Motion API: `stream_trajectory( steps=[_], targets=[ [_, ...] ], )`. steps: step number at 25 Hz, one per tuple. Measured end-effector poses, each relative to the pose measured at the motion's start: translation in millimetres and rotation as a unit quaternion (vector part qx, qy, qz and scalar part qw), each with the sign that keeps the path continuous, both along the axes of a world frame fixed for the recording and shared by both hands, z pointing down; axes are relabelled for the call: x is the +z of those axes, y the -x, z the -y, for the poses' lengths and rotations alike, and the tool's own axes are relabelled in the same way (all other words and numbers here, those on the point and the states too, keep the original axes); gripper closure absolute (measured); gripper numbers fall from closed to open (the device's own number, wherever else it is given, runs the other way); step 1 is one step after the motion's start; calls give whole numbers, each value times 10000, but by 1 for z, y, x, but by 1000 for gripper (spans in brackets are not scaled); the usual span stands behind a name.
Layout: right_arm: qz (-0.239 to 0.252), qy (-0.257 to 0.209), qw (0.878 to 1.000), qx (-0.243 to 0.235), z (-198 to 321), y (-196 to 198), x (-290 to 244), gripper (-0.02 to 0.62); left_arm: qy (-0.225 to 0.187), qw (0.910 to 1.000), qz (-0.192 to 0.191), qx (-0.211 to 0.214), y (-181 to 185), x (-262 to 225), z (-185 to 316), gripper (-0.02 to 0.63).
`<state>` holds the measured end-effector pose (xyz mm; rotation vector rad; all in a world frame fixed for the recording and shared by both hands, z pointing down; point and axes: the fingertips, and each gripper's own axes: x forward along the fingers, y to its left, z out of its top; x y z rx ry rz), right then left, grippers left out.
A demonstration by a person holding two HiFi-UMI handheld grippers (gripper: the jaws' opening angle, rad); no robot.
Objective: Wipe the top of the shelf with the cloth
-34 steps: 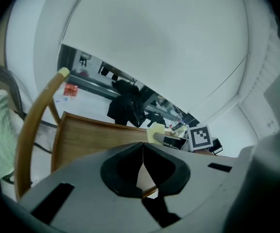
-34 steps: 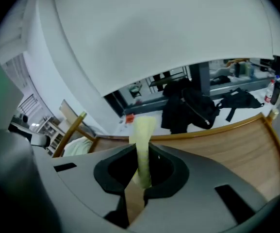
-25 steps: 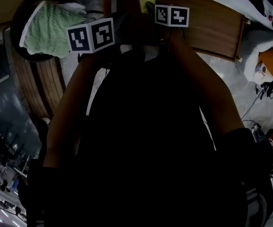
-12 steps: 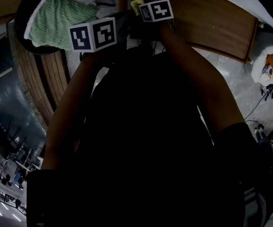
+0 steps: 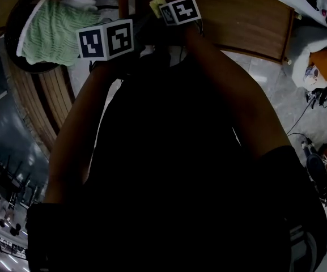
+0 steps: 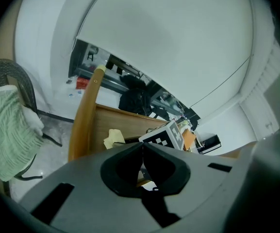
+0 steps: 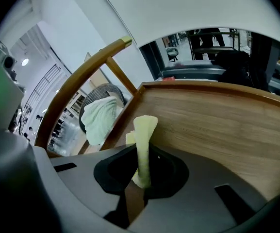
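The right gripper (image 7: 140, 178) has its jaws closed narrow on the yellow cloth (image 7: 144, 140). The cloth is pinched at its lower end between the two jaws and stands upright from them toward 12 o'clock. A folded edge shows at 11 o'clock of the pinch. Behind the cloth, the wooden shelf top (image 7: 217, 125) spreads from 12 to 3 o'clock. Whether the cloth touches the wood cannot be told. The left gripper (image 6: 142, 149) has its jaws pressed together with nothing between them. In the head view it sits at 9 o'clock of the right gripper. A green towel (image 5: 52, 30) lies at 10 o'clock in that view, off the shelf.
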<state>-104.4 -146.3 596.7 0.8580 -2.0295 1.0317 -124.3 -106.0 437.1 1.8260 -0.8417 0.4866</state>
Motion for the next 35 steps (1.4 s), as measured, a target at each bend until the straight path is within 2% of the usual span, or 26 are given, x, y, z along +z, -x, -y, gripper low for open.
stream_trajectory(
  steps=[9, 20, 35],
  targets=[
    [-281, -3, 9996, -13, -9, -101, 1, 541, 53, 9991, -172, 372, -86, 3, -9, 594],
    [-324, 34, 9992, 249, -21, -222, -5, 541, 137, 9968, -314, 724, -185, 8, -15, 594],
    [-679, 31, 9915, 1112, -38, -384, -8, 541, 158, 9934, -417, 1056, -293, 21, -22, 594]
  ],
)
